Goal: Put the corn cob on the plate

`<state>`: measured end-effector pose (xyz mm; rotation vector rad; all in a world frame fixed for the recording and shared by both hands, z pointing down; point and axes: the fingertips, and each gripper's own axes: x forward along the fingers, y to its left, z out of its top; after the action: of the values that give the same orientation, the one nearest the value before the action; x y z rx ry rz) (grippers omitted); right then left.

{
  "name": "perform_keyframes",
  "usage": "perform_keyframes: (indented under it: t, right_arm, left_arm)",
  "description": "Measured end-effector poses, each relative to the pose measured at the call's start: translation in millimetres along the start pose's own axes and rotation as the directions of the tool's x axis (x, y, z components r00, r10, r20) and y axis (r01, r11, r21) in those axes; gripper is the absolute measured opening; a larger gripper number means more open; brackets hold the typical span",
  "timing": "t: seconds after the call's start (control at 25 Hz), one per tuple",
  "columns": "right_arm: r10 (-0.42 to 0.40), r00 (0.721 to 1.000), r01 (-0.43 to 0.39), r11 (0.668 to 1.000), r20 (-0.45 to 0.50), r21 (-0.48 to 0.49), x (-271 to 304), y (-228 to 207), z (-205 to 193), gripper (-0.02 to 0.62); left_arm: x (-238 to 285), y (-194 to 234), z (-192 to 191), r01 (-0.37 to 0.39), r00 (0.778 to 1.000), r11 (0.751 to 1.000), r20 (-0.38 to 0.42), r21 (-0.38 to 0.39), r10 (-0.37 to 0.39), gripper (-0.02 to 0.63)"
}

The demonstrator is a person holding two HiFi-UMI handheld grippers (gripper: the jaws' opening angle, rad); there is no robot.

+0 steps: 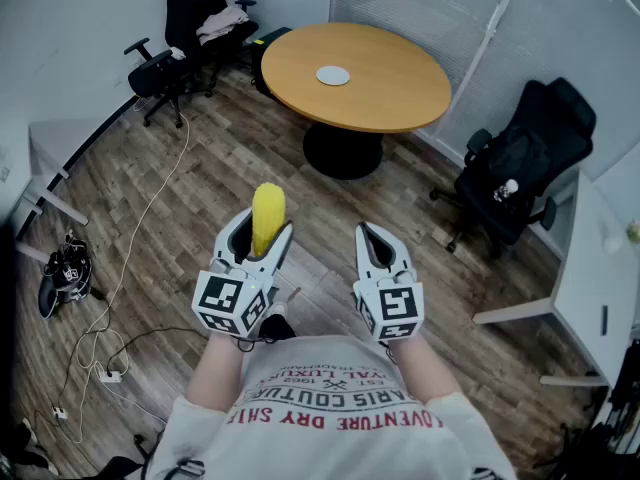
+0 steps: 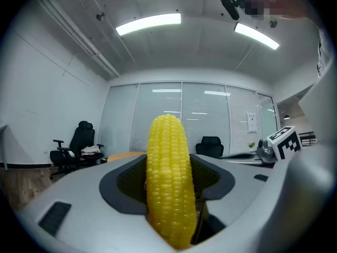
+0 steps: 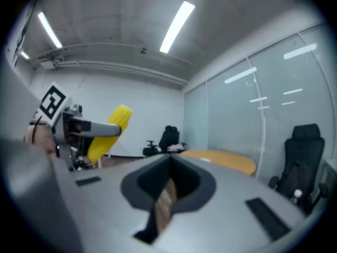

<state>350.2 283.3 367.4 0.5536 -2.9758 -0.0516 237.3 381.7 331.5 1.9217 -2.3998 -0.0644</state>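
A yellow corn cob stands out forward from my left gripper, which is shut on it, held level over the wooden floor. In the left gripper view the corn cob fills the gap between the dark pads. My right gripper hovers beside it to the right, shut with nothing in it; only a thin slit shows between its jaws. From there the corn cob appears at the left. A small white plate lies on the round wooden table far ahead.
A black office chair stands right of the table, and another with clothes on it at the back left. White cables and a black object lie on the floor at the left. A white desk borders the right.
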Motion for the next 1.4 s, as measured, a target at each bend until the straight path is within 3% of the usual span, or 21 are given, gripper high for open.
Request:
perform_keyframes:
  t: [0.44,0.68,1.12,1.4]
  right_arm:
    - [0.002,1.0,-0.001,0.997,-0.022,0.071,8.7,-1.0,-12.8,0.029]
    - [0.029,0.998,-0.026,0.998,-0.049,0.056,26.5,14.3,-21.2,0.029]
    - [-0.06,0.995,0.068,0.993,-0.084,0.092,135.6,32.6,-15.8,0.029]
    - [-0.059,0.993,0.066,0.995,-0.106,0.068,203.3,43.1,-11.2,0.029]
  left_arm:
    - [2.6,10.8,-13.3,-0.004,1.0,0.999,-0.02,-0.038,0.003,0.281]
    - [6.7,33.1,-18.4,0.021,1.0,0.998,-0.01,-0.065,-0.021,0.281]
    - [54.1,143.4,-6.0,0.114,0.993,0.992,-0.012,-0.054,-0.115,0.281]
    - [83.6,205.0,-1.8,0.125,0.991,0.99,-0.028,-0.061,-0.127,0.281]
